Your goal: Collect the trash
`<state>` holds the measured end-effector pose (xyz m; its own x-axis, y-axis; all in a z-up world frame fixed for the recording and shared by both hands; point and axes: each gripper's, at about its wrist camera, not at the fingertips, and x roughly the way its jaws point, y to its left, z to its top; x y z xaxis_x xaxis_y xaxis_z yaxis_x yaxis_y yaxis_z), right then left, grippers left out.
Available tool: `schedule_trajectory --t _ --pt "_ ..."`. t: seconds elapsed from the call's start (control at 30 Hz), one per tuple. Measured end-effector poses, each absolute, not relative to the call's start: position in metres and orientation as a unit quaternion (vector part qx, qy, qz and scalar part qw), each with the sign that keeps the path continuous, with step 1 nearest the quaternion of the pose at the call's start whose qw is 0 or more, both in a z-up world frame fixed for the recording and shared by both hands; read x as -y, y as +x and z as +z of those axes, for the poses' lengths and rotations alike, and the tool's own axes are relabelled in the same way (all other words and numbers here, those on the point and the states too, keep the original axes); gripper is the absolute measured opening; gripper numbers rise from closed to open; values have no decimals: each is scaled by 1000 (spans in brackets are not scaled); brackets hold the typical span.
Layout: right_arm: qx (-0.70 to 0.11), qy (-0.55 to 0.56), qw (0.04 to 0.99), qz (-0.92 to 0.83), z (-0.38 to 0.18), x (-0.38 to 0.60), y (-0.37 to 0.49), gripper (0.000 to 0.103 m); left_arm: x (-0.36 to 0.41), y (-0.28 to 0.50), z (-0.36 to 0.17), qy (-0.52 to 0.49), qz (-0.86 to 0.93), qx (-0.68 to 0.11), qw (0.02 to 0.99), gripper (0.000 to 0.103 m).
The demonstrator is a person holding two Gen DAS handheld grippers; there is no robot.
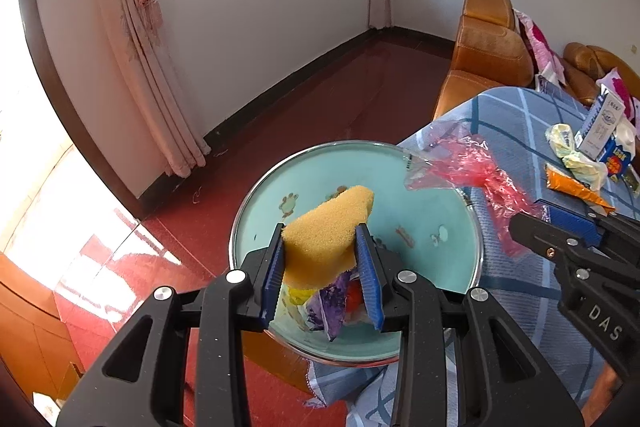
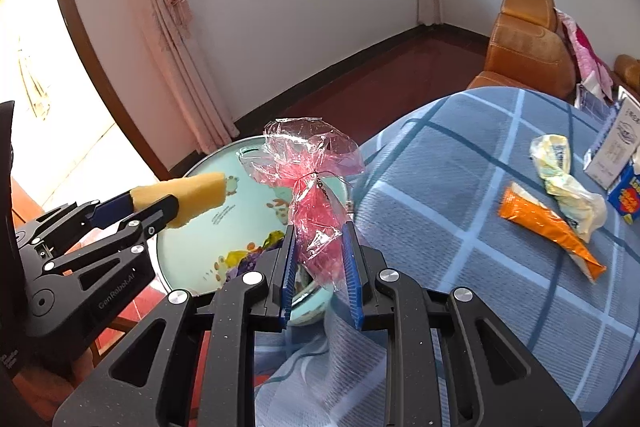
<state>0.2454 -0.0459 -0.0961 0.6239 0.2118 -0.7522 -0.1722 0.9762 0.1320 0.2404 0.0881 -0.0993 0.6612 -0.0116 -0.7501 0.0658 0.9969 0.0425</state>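
Two hand-held grippers over one teal basin [image 1: 448,195]: left hand-held gripper [image 1: 322,261] clamped on one yellow sponge [image 1: 326,227], long axis pointing away; right hand-held gripper [image 2: 320,267] pinching one pink plastic bag [image 2: 312,179], upright above basin rim. One orange wrapper [image 2: 548,227] on table [image 2: 460,163], right of basin.

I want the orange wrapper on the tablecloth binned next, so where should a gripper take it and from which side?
Probably from above, across the middle of the orange wrapper, fingers closing on its two long edges. It lies flat and long on the checked tablecloth, tapering to a thin tip. The crumpled pale wrapper touches its far side, so grip nearer the wide free end.
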Motion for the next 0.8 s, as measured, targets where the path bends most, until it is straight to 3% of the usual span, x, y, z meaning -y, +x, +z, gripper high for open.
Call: schedule_trajectory --t 0.6,0.8 --pt "-446 25 886 126 -124 34 264 26 -89 247 -116 33 -16 -438 898 36" --pt "-434 36 890 134 -121 35 262 38 -89 247 -116 33 -12 -440 897 37"
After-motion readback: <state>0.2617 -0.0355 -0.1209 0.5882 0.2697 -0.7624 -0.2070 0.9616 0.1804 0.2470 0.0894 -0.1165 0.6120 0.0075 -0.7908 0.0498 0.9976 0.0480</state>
